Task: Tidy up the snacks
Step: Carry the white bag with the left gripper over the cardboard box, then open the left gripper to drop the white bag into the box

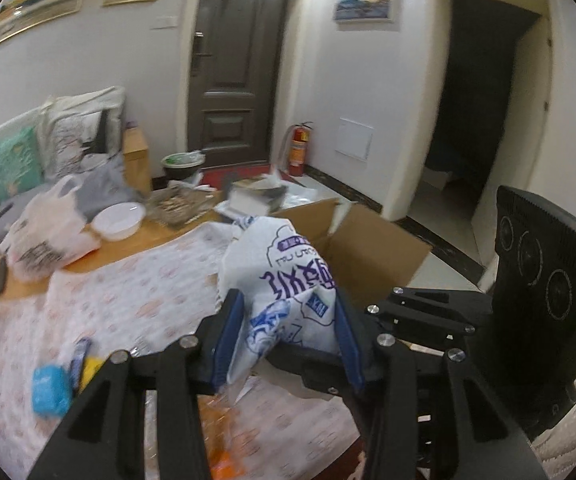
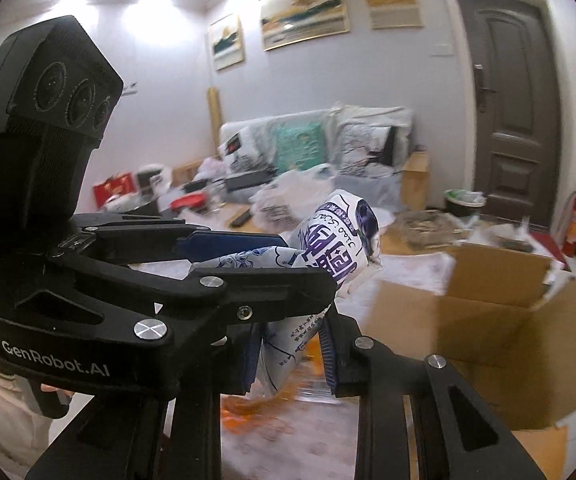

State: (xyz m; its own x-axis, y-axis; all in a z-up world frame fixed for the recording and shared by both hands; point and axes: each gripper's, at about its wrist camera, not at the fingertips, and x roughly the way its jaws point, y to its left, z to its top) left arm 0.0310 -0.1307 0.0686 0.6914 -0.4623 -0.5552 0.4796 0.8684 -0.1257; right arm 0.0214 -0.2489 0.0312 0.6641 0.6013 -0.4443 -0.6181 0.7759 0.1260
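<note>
A white snack bag with blue and purple print hangs in the air over the table, held by both grippers. My left gripper is shut on its lower part, blue pads pressing either side. In the right wrist view my right gripper is shut on the bag's bottom end, and the left gripper clamps it from the left, higher up. The right gripper reaches in from the right. An open cardboard box stands just beyond the bag.
On the patterned tablecloth lie a blue packet and an orange packet under the grippers. Farther back are a white bowl, a plastic bag, a remote, a sofa with cushions and a fire extinguisher.
</note>
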